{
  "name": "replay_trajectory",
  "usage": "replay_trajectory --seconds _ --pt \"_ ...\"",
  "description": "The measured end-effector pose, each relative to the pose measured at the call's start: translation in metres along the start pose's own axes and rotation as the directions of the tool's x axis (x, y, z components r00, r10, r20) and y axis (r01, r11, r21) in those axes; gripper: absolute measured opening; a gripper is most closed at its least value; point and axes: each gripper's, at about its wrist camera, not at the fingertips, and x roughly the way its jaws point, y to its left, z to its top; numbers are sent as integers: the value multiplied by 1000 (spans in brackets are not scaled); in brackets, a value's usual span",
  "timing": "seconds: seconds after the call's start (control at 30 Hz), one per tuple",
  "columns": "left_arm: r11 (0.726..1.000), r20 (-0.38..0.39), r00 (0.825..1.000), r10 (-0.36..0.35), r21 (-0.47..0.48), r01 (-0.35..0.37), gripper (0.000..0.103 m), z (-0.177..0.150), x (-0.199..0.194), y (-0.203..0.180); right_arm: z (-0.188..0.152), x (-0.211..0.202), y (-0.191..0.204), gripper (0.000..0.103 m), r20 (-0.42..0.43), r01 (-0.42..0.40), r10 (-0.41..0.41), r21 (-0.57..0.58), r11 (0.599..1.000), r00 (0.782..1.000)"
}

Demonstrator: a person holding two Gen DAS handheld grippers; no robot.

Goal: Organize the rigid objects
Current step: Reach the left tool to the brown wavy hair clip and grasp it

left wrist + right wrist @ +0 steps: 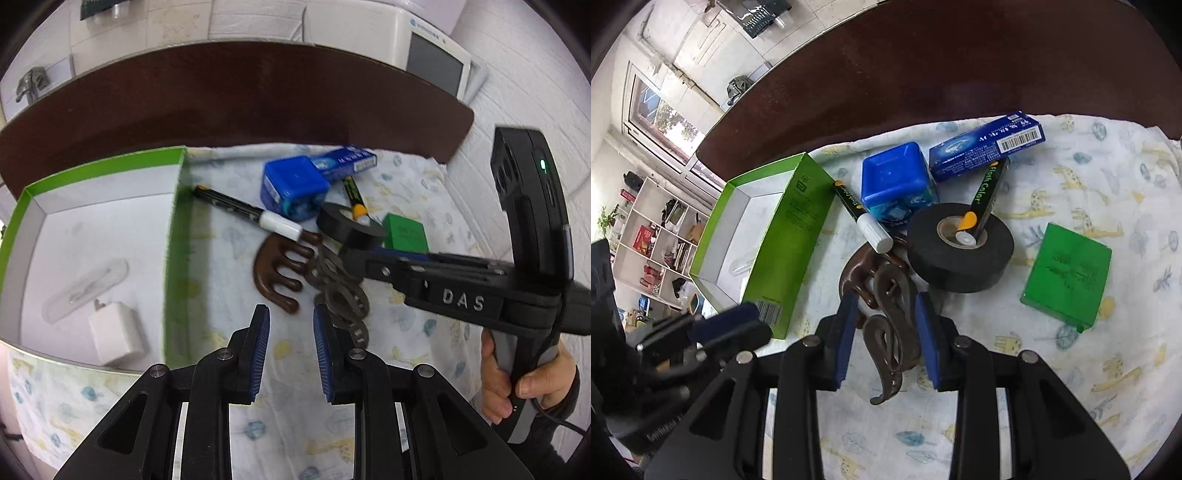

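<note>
Left wrist view: the left gripper point(291, 325) hangs with jaws apart and nothing between them, above the printed cloth point(424, 332) on the table point(221, 96). To its left the green box point(173, 236) holds a white charger point(116, 332). Ahead lie a brown clip point(280, 273), marker point(251, 214), blue case point(291, 184) and black tape roll point(347, 225).

Right wrist view: the right gripper point(886, 317) straddles a dark scrolled clip point(894, 314); whether the pads press it cannot be told. A green block point(1067, 273) lies at the right, and a blue carton point(986, 144) beyond the tape roll point(960, 266).
</note>
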Motion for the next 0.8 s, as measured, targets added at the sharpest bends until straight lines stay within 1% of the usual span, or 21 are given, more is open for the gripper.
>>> replay_trajectory --seconds 0.13,0.27,0.33,0.4,0.47,0.57,0.7,0.8 --pt "997 -22 999 43 59 -42 23 -11 22 -29 -2 -7 -2 33 19 -1 1 -4 1000 1000" --pt "996 -60 997 46 77 -41 23 -12 41 -41 -9 -15 -12 33 24 15 -15 -1 1000 1000" --pt "996 -66 996 54 81 -48 23 -11 47 -45 -11 -15 -20 33 19 14 -15 18 1000 1000" --pt "996 -68 997 41 84 -35 23 -11 51 -49 -11 -13 -27 33 14 19 -20 41 999 1000" --pt "996 -88 995 44 84 -36 23 -12 56 -52 -8 -10 -34 33 8 24 -25 62 998 1000" --pt "996 -115 993 14 85 -4 23 -17 59 -54 -7 -7 -38 33 -1 23 -23 73 997 1000" --pt "996 -89 996 -13 85 20 23 -20 47 -58 -5 -1 -40 33 -15 18 -17 81 997 1000" --pt "995 -84 996 2 101 6 23 -18 47 -63 -5 -1 -43 33 -12 19 -18 93 996 1000"
